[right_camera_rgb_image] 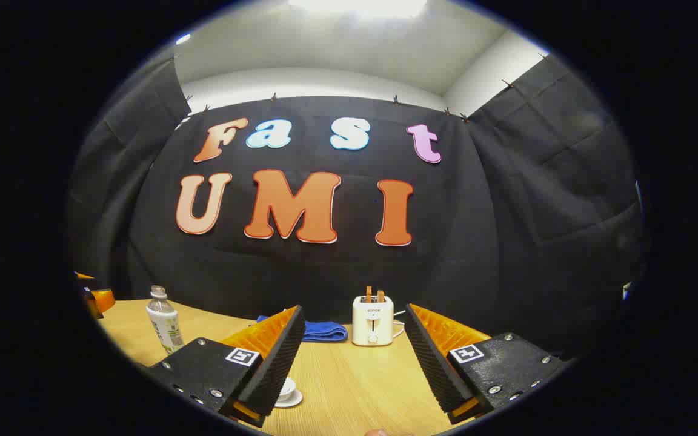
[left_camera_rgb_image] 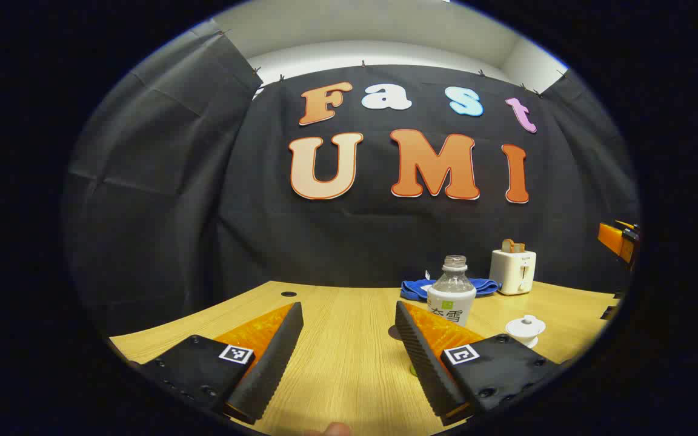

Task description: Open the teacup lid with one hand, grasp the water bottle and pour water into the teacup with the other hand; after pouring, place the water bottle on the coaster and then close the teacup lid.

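— What's on the light wooden table [left_camera_rgb_image: 349, 339] right now?
— A clear plastic water bottle with a white label [left_camera_rgb_image: 452, 292], upright and uncapped. I can't tell how much water is in it. Just beside it sits a small white lidded teacup [left_camera_rgb_image: 526, 330], lid on.
— And toward the back edge?
— A folded blue cloth [right_camera_rgb_image: 323, 330] and a white toaster with bread in its slots [right_camera_rgb_image: 372, 320], both against the black wall.
— The tools?
— The left gripper [left_camera_rgb_image: 349, 339] hangs with its jaws spread wide, nothing between them, bare wood ahead. The right gripper [right_camera_rgb_image: 352, 357] is spread wide too, holding nothing; in the right gripper view the teacup peeks from under one finger [right_camera_rgb_image: 273, 354].
— Room to move?
— Plenty of bare tabletop toward the left edge.
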Demonstrator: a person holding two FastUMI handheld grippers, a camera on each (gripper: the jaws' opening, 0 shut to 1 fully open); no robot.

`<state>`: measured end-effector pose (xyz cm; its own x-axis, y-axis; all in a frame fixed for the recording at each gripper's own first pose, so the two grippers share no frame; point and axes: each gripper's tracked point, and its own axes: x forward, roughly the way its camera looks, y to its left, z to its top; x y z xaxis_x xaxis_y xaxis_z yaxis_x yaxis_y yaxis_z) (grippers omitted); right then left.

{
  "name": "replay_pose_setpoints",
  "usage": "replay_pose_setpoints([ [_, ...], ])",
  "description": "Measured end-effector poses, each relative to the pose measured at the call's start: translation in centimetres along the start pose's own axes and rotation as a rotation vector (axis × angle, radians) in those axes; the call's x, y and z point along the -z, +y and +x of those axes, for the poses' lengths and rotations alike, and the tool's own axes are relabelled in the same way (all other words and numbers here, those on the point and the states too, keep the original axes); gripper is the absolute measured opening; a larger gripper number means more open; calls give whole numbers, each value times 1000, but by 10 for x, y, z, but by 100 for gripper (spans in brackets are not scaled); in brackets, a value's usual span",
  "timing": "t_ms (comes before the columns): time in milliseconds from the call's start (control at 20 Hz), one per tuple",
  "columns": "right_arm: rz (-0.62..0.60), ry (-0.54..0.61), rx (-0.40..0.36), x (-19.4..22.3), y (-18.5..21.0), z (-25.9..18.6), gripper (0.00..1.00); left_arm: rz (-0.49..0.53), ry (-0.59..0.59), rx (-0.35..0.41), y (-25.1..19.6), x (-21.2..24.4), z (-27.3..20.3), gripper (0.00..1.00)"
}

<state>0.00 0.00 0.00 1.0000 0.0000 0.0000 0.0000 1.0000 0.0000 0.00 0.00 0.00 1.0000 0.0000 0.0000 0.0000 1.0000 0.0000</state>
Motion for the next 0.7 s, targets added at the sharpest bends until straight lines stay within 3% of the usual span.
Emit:
replay_pose_setpoints([
  [50, 14, 20, -11, 4, 5, -2, 98, 0, 10, -2, 1, 3, 6, 98],
  [250, -45, 72, 3, 20, 1, 3, 98, -36, 45, -11, 3, 16, 15, 98],
  [450, 8, 146, -43, 38, 18, 8, 98, -44, 73, -22, 9, 25, 14, 99],
  [700, -15, 201, -49, 54, 22, 8, 98, -30, 68, -17, 8, 27, 14, 99],
])
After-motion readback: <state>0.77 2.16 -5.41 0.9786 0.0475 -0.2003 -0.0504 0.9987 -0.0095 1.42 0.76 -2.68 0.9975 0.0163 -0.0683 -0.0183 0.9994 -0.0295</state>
